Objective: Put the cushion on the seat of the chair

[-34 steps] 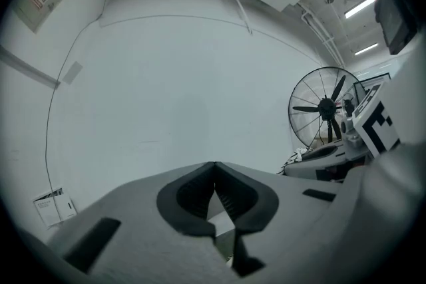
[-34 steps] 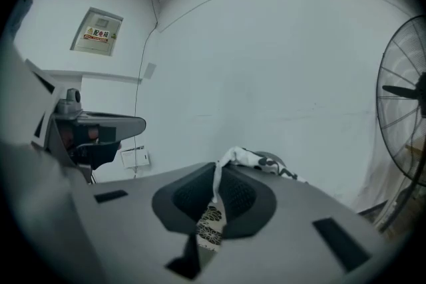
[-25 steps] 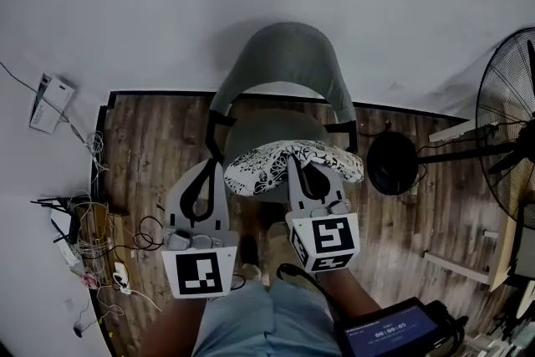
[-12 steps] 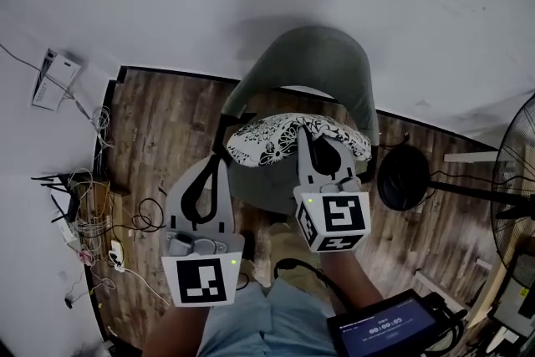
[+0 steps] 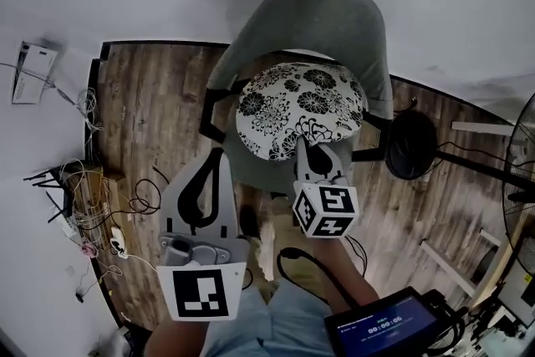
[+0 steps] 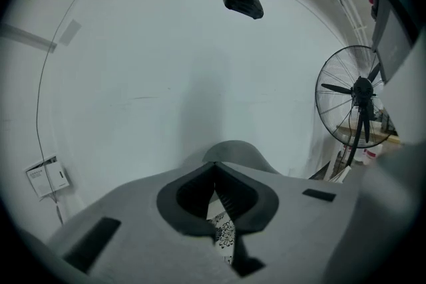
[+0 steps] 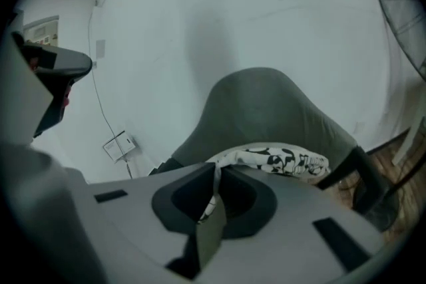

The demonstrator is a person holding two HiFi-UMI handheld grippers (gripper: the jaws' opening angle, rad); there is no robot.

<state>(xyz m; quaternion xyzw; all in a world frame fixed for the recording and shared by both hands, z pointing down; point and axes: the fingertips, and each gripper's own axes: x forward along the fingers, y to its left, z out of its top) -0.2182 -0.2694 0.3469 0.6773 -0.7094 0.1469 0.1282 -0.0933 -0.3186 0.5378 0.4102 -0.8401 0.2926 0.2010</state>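
Note:
A white cushion with black flowers (image 5: 299, 109) lies across the seat of the grey chair (image 5: 330, 17), under its curved back. My right gripper (image 5: 313, 148) is shut on the cushion's near edge; in the right gripper view the cloth (image 7: 283, 160) runs in between the closed jaws (image 7: 214, 169), with the chair back (image 7: 266, 110) behind it. My left gripper (image 5: 219, 153) hangs just left of the seat's front corner, jaws shut (image 6: 214, 167) with nothing in them. A strip of the cushion (image 6: 224, 234) shows through the gap below the left jaws.
A standing fan (image 5: 525, 180) and a black round base (image 5: 411, 146) stand right of the chair. Tangled cables and a power strip (image 5: 90, 217) lie on the wooden floor at the left. A white box (image 5: 25, 73) sits by the wall. A screen device (image 5: 386, 330) hangs near my right arm.
The cushion came down from a raised, bunched hold and now spreads flat over the seat. My right gripper sank with it, and my left gripper dropped lower beside the chair.

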